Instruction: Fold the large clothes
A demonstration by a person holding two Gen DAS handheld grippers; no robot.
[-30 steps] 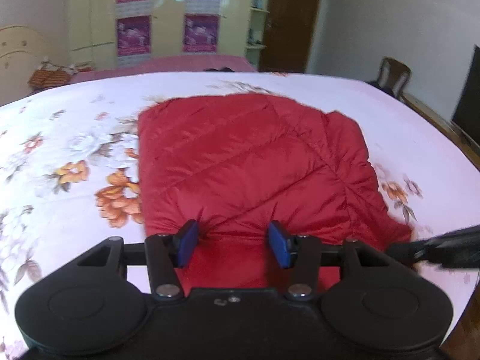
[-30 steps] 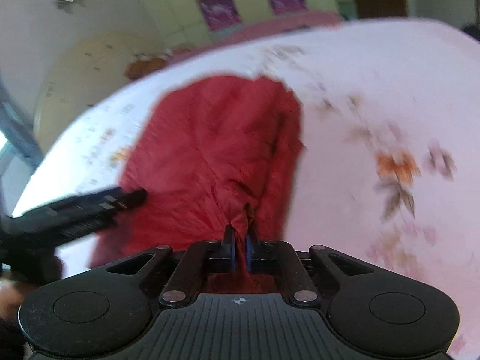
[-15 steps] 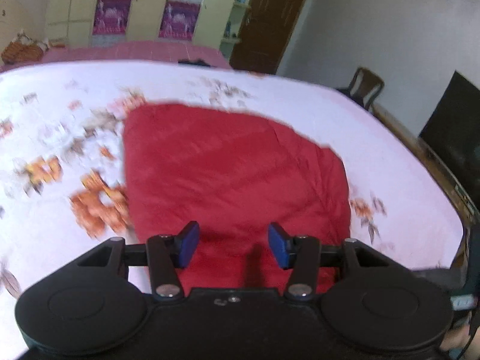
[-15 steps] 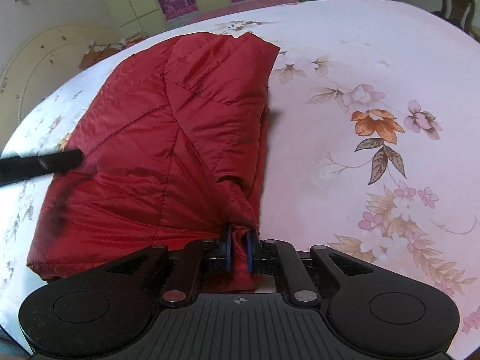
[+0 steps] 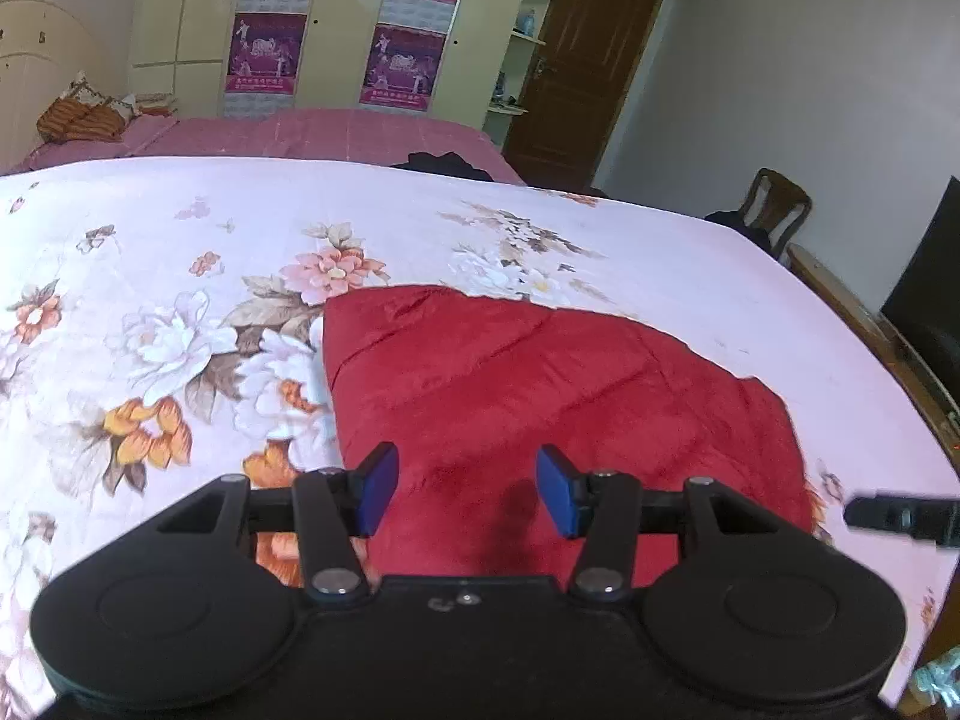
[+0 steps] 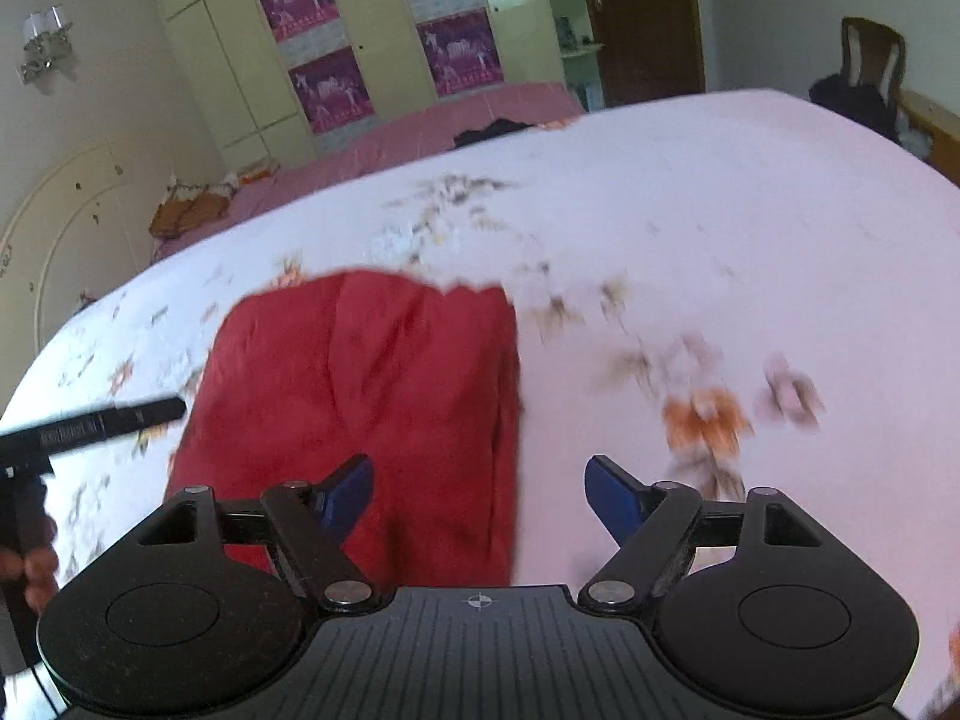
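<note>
A red quilted jacket (image 5: 540, 396) lies folded flat on the floral bedspread (image 5: 180, 276). It also shows in the right wrist view (image 6: 372, 384). My left gripper (image 5: 467, 491) is open and empty, above the jacket's near edge. My right gripper (image 6: 480, 495) is open and empty, above the jacket's near right edge. The right gripper's tip shows at the right edge of the left wrist view (image 5: 900, 517). The left gripper's tip shows at the left of the right wrist view (image 6: 96, 423).
The bedspread (image 6: 720, 228) covers a wide bed. A pink bed (image 5: 312, 138) with dark clothing (image 5: 438, 163) lies behind. A wooden chair (image 5: 774, 204), a door (image 5: 588, 60) and a dark screen (image 5: 924, 288) stand at the right. Wardrobes (image 5: 336, 24) line the back wall.
My right gripper has opened and let go of the red jacket, then drawn back. The jacket now lies flat. My left gripper stayed open and pulled back and up.
</note>
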